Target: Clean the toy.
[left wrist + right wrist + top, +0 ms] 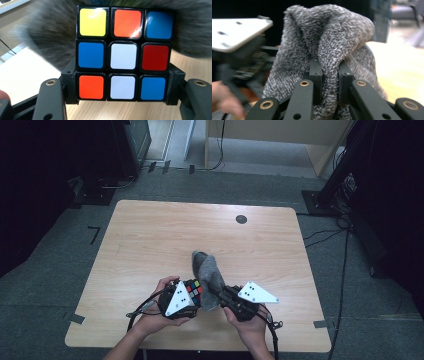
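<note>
Cube sits clamped between our left gripper fingers, face exposed, while our right gripper fingers pinch the grey cloth against it, likely for wiping.

I see a scrambled 3×3 plastic puzzle cube held above the table's near edge, a grey knitted cloth bunched upright against it.
</note>
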Action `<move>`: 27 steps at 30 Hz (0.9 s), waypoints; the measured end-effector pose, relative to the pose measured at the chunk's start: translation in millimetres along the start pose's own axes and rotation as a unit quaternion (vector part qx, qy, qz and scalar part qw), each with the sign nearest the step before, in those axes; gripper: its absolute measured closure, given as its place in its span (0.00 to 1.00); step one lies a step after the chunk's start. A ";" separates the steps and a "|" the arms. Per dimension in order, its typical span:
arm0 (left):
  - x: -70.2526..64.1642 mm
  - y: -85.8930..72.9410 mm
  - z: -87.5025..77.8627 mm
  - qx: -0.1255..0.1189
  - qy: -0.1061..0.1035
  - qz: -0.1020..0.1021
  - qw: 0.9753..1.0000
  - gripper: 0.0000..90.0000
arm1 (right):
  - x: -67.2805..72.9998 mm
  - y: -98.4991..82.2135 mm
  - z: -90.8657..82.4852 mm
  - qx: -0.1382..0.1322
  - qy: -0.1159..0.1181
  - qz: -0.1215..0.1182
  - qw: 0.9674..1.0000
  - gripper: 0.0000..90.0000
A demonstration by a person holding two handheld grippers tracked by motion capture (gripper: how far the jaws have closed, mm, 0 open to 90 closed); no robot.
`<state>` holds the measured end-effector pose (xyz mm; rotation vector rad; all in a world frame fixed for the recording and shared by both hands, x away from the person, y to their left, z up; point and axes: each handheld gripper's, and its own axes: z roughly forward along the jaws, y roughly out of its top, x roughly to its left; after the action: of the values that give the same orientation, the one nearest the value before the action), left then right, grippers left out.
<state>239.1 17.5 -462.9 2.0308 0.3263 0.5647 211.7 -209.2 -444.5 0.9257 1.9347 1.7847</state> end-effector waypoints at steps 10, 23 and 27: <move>1.4 1.9 -5.0 -0.026 -0.010 -0.008 1.000 0.38 | -25.3 -5.8 -5.3 0.017 -0.043 0.030 0.999 0.87; 10.3 -9.6 -1.4 -0.022 0.029 -0.037 0.999 0.38 | -47.7 -9.2 -6.4 0.056 -0.124 0.048 0.990 0.45; 9.4 -9.2 -1.6 -0.029 0.040 -0.039 0.998 0.38 | -35.5 0.7 -7.2 0.023 -0.074 0.079 0.994 0.38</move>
<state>246.3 27.4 -467.8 1.9352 0.4312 0.6015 232.9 -238.2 -448.9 1.2217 1.8635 1.7075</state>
